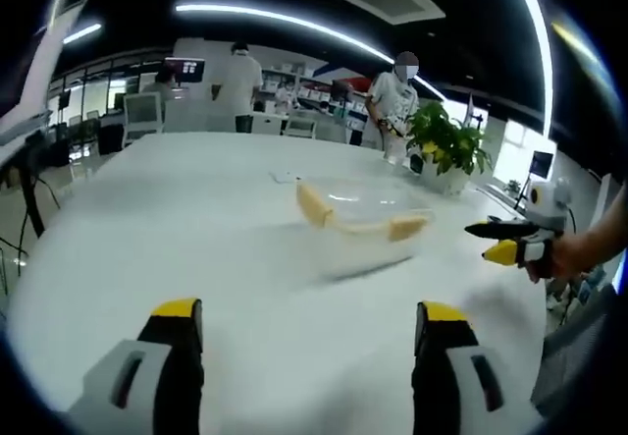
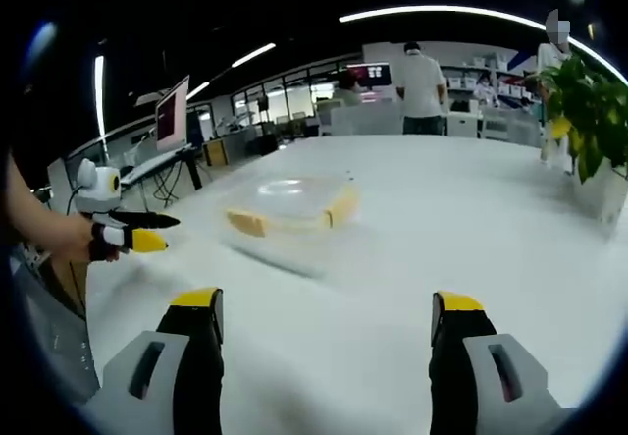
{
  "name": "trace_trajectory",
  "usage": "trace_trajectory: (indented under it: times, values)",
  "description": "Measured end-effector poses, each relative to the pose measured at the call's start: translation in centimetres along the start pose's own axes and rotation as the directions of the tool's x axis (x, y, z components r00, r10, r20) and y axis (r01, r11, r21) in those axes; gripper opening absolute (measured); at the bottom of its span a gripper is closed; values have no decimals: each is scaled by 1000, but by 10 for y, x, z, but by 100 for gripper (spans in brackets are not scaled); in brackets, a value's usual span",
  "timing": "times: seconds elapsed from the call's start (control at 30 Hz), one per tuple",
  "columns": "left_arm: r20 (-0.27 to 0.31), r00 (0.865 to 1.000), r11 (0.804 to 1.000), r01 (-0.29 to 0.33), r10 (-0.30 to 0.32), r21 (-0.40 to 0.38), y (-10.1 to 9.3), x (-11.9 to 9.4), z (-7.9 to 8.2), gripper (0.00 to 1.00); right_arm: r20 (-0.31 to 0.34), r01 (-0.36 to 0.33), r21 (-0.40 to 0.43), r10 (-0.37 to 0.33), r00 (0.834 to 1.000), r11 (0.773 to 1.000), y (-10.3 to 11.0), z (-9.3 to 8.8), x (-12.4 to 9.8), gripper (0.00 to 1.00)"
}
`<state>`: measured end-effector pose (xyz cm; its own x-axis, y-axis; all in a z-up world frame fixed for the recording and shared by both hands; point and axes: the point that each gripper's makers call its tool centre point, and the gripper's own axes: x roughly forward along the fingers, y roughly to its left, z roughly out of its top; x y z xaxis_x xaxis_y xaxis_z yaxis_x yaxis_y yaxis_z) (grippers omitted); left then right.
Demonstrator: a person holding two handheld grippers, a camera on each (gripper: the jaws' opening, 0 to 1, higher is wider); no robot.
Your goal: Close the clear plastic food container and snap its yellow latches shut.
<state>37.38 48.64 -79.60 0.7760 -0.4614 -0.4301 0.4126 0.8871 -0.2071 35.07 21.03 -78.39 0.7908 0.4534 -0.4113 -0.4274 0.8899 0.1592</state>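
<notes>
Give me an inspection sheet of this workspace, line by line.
Surface: white table, bare around the container.
Job's things: clear plastic food container with yellow latches, lid state unclear.
Clutter: small flat item beyond the container, too blurred to name.
Grippers: left hand-held gripper and right hand-held gripper both open, apart from the container.
Cables: some under the desk with a monitor.
Surroundings: potted plant, people standing, office shelving.

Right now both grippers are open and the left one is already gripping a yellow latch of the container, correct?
Not quite. In the left gripper view the left gripper is open but away from the container, holding nothing; the yellow latch is untouched. The right gripper is open too.
</notes>
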Motion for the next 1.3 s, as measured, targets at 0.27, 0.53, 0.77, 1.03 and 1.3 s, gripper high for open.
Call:
trace_trajectory:
  times: [0.27, 0.53, 0.77, 1.03, 1.3]
  values:
    - [11, 999, 999, -33, 33, -40, 7, -29, 0, 85, 13, 27, 35, -27, 1000, 999, -3, 2, -26, 84]
    - [35, 999, 996, -36, 38, -81, 12, -55, 2, 84, 48, 66, 113, -72, 996, 991, -7, 8, -55, 83]
    - [37, 998, 993, -37, 41, -115, 19, -78, -8, 82, 57, 67, 140, -75, 996, 988, -1, 10, -73, 82]
    - [51, 998, 989, -20, 27, -146, 17, -105, -12, 81, 65, 69, 132, -78, 995, 989, 13, 10, -96, 82]
    - [77, 997, 983, -10, 25, -184, 12, -127, -14, 79, 77, 59, 145, -71, 995, 988, 27, 9, -109, 81]
